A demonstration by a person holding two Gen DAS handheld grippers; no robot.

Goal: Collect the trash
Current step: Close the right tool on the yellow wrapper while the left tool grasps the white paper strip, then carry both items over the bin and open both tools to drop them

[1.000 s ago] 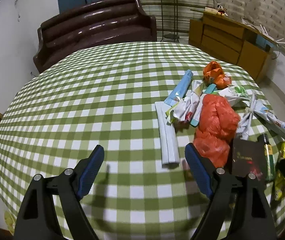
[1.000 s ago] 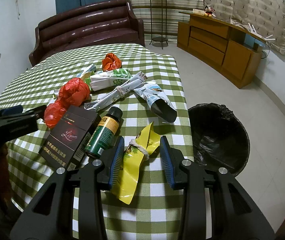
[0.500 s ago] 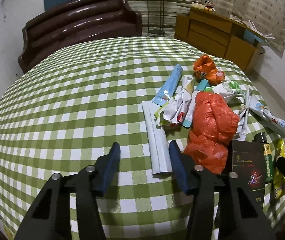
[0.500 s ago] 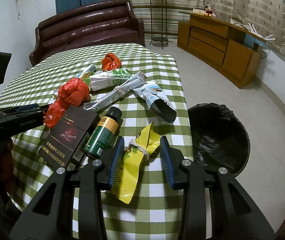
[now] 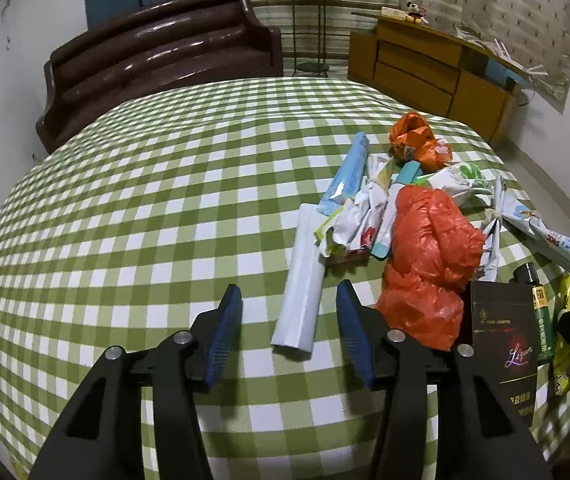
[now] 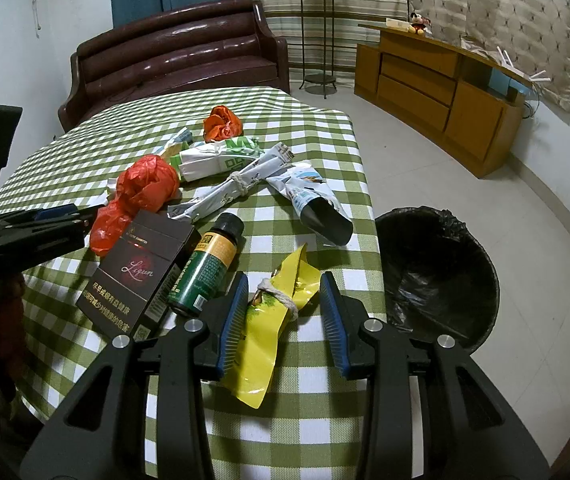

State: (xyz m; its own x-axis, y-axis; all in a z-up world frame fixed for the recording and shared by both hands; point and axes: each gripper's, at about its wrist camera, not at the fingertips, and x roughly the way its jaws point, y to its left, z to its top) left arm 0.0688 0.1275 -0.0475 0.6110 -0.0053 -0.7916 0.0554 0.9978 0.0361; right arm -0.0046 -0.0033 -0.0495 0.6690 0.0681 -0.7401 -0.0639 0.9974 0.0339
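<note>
while the litter lies heaped on the checked table, the work stands at the pick-up stage, nothing yet lifted. the left gripper, lower centre of its view, has just been narrowing its jaws; the pale folded wrapper lies ahead, its near end between the tips, the pads not pressing it: open. the right gripper, lower centre of its own view, straddles the yellow wrapper tied with string, with gaps at both pads: also open. judged next: lower and close on each piece, then carry it off. the bin with its black liner stands on the floor at right, just beside the table edge; no contents can be made out.
</note>
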